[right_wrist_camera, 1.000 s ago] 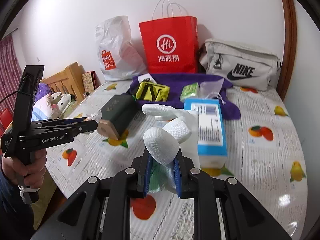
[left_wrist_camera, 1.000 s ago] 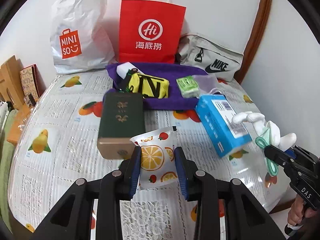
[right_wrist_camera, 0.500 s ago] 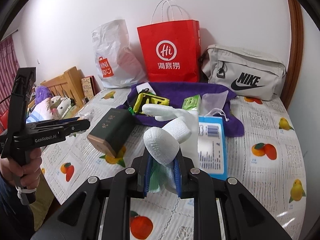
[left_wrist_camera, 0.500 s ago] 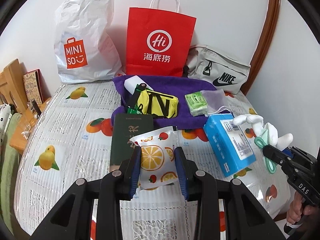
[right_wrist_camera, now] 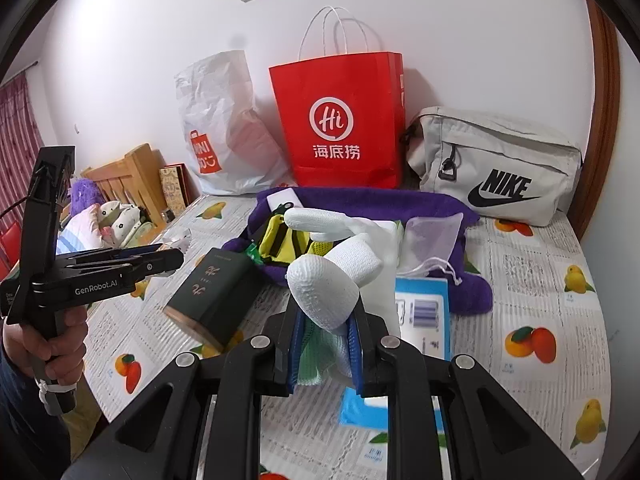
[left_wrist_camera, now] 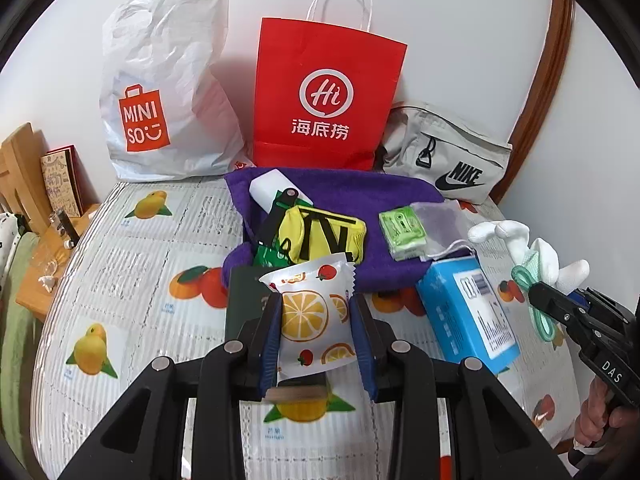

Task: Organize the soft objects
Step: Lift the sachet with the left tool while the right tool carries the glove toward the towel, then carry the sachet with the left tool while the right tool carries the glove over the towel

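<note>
Left gripper [left_wrist_camera: 316, 328]: pinching glossy lemon-print snack pouch [left_wrist_camera: 310, 312].
Right gripper [right_wrist_camera: 325, 350]: clamping white knitted glove [right_wrist_camera: 328, 280].
Technique: keep both grips firm; lower onto purple towel [left_wrist_camera: 384, 196].

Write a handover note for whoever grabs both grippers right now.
Left gripper: shut on the lemon-print pouch, held above the table.
Right gripper: shut on the white glove, also in the air.
Purple towel holds the yellow pouch, green pack and mesh bag.
Left: neither held item is placed yet; red bag, MINISO bag and Nike bag stand behind.
</note>
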`<control>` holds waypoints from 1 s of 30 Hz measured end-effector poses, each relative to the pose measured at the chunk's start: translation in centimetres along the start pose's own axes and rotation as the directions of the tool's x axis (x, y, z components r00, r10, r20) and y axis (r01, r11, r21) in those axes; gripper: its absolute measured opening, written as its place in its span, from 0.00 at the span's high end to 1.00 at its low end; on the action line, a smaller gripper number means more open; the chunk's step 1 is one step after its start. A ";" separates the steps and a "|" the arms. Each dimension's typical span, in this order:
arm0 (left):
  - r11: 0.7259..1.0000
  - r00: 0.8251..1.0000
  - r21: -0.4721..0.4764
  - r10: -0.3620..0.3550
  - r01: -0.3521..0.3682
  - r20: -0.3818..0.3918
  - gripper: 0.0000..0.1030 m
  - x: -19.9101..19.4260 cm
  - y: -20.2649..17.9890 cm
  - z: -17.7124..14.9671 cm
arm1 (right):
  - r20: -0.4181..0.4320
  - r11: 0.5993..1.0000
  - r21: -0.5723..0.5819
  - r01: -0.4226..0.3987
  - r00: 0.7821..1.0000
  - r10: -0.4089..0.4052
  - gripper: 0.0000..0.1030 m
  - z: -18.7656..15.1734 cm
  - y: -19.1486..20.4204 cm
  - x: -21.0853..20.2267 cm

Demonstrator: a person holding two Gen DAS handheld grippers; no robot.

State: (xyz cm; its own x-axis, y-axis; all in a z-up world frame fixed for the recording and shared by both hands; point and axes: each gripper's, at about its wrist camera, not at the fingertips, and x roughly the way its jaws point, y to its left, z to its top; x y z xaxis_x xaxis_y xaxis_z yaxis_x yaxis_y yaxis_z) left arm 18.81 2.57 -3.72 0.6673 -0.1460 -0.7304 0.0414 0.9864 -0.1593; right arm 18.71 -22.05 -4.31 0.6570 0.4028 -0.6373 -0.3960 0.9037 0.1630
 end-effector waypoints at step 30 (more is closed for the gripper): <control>1.000 1.000 0.007 -0.010 0.010 -0.007 0.69 6.0 0.5 6.1 | -0.007 1.000 0.026 -0.003 1.000 0.003 0.81 4.8 -3.3 8.1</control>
State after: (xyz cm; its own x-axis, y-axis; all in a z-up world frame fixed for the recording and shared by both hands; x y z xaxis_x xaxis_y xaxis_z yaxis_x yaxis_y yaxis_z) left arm 27.41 2.65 -4.14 0.6617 -0.1567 -0.7332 0.0536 0.9853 -0.1622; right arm 28.46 -21.06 -6.40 0.6512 0.4048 -0.6419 -0.3812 0.9059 0.1844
